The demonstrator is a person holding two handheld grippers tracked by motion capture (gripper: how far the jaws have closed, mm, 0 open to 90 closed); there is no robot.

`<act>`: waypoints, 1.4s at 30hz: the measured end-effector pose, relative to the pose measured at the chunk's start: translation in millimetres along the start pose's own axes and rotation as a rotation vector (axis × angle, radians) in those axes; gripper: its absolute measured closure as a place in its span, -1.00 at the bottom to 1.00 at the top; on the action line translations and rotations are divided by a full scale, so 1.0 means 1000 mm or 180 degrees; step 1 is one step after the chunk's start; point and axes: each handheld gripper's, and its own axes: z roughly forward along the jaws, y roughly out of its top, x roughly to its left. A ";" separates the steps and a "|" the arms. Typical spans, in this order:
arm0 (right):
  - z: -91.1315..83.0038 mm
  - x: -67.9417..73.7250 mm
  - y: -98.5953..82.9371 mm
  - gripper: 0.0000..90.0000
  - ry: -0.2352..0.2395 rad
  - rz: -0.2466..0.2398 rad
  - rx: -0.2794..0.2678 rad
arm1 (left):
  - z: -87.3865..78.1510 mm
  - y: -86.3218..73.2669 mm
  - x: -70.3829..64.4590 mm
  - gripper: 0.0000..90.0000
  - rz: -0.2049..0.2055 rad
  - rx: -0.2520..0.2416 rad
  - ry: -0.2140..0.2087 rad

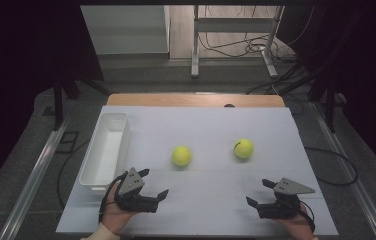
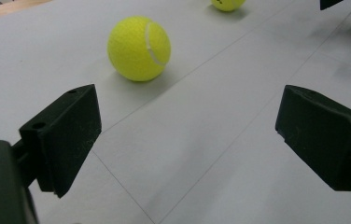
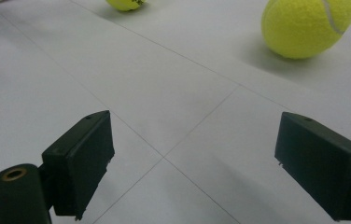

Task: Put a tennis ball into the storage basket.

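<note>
Left to right from my seat. White bin (image 1: 105,150) sits on the desk (image 1: 211,200) just outboard of my left gripper (image 1: 155,184), beyond its fingers and to their left; it looks empty.

Left gripper: fingers (image 2: 66,135) spread wide, holding nothing, low over the desk. Left tennis ball (image 1: 181,155) lies ahead of the fingers, slightly toward the left finger in the left gripper view (image 2: 138,48), clearly apart from both.

Right tennis ball (image 1: 243,148) lies ahead of my right gripper (image 1: 259,193) and off toward the right finger in the right gripper view (image 3: 307,25). That gripper's fingers (image 3: 82,156) are also spread, nothing between them.

Risks as I judge them:
- Balls are round on a smooth flat desk. If one finger touches first, the ball rolls away, possibly off the far edge or into the other ball.
- Neither ball is centred between its fingers, so a straight push forward would clip it with one finger instead of straddling it.
- Closing too high on the felt could squeeze the ball out downward or forward.
- Carrying toward the bin, the left gripper is close to its near corner; a careless swing could knock the rim and shift the bin.
- Both arms moving left at once could tangle cables.

Count: two tennis balls, one bin, two grippers, four fingers, one desk.
</note>
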 end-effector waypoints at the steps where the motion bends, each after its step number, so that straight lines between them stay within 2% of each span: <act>1: 0.000 0.000 0.000 -0.73 0.0007 -0.0002 0.0000 | 0.000 0.001 0.000 -0.83 -0.0002 -0.0006 0.0000; 7: 0.000 0.000 0.000 -0.73 -0.0002 -0.0003 0.0006 | 0.002 0.004 -0.001 -0.83 0.0030 -0.0017 -0.0007; 22: 0.001 0.000 0.000 -0.73 -0.0001 -0.0007 0.0023 | 0.009 0.015 0.000 -0.83 0.0016 -0.0041 -0.0009; 32: 0.002 0.000 0.000 -0.73 -0.0007 -0.0022 0.0054 | 0.014 0.015 0.003 -0.83 -0.0059 0.0016 -0.0016; 42: 0.003 0.000 0.000 -0.73 -0.0008 -0.0016 0.0055 | 0.026 0.023 0.004 -0.83 -0.0037 0.0066 -0.0024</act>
